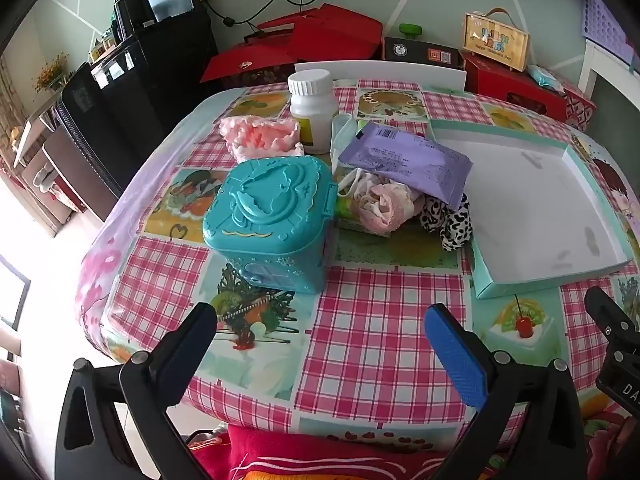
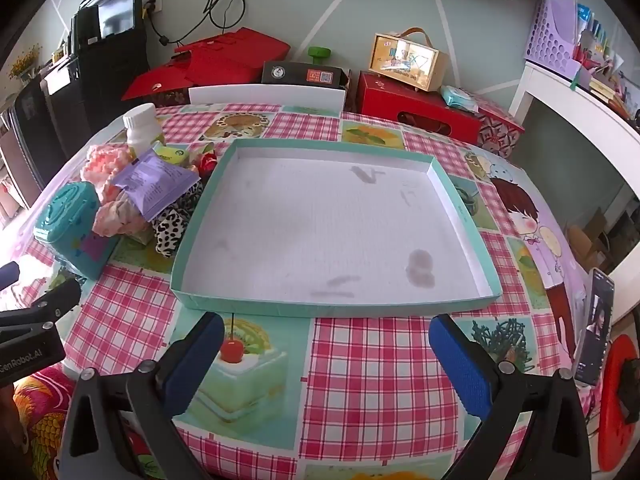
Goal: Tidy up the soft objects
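Both tongs gape empty above checked tablecloth

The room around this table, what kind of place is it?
Probably a lived-in home room: a table with a plaid cartoon tablecloth, red gift boxes stacked along the wall, and a purple file basket on a white shelf.

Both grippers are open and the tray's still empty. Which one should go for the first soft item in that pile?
Left, probably. The left gripper faces the pile, with the pink cloth ahead; the right gripper faces the empty tray.
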Demonstrator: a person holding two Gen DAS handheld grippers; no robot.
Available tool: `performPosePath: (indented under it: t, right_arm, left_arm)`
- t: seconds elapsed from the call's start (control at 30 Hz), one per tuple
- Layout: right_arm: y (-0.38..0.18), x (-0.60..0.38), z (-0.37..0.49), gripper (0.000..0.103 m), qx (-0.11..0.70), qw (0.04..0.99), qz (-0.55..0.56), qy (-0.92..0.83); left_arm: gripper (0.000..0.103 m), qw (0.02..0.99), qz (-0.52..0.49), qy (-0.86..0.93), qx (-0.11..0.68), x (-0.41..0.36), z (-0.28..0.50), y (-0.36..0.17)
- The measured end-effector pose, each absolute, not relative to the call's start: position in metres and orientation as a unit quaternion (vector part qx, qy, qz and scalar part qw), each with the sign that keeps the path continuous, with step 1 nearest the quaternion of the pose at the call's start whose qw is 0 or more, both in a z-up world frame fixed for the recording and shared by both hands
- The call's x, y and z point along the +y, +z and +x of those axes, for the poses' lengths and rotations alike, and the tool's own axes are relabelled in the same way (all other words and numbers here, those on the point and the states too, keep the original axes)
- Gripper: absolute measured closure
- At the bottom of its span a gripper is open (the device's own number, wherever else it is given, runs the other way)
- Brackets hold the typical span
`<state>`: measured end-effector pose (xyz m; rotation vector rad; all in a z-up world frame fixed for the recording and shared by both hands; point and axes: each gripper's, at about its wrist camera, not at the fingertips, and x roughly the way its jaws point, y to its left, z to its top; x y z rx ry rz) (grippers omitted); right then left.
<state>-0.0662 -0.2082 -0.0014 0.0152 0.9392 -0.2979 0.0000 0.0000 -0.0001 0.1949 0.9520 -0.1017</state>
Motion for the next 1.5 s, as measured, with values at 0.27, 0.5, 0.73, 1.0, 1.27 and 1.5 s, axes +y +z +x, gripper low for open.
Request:
performPosePath:
  t: [0.27, 0.5, 0.73, 1.0, 1.27, 1.5]
  right_arm:
    - [-0.0025, -0.2079, -0.0660, 0.000, 0.453, 0.880, 0.003, -0.143]
    - [-0.0023, -0.2079, -0.0660, 0.000, 0.453, 0.880, 0.003, -0.143]
    - [-0.0030, -0.2070, -0.0656, 0.000, 0.455, 0.879, 0.001, -0.143]
    - [-0.0043, -0.2055, -0.0654, 0.000, 0.458, 0.878, -0.004, -0.142]
    - [-0.0046, -0.2037, -0.0637, 0.000, 0.463, 0.875, -0.014, -0.142]
    - [-0.0065, -0.1997, -0.0615, 0.000, 0.470, 0.871, -0.028, -0.142]
  left_arm:
    - [0.000, 0.883, 0.093, -0.048, 0.457, -0.0005, -0.0008, -0.0005]
    - [0.000, 0.883, 0.093, -0.048, 0.457, -0.0006, -0.0006, -0.0005]
    - [0.000, 0.883, 0.093, -0.049, 0.457, -0.0005, -0.0004, -0.0004]
    - [0.000, 0.884, 0.091, -0.050, 0.456, 0.0012, -0.0050, -0.0038]
    - [0.000, 0.886, 0.082, -0.057, 0.453, -0.0005, -0.0026, -0.0009]
    - [0.000, 0.879, 0.081, -0.059, 0.467, 0.0015, -0.0025, 0.0004]
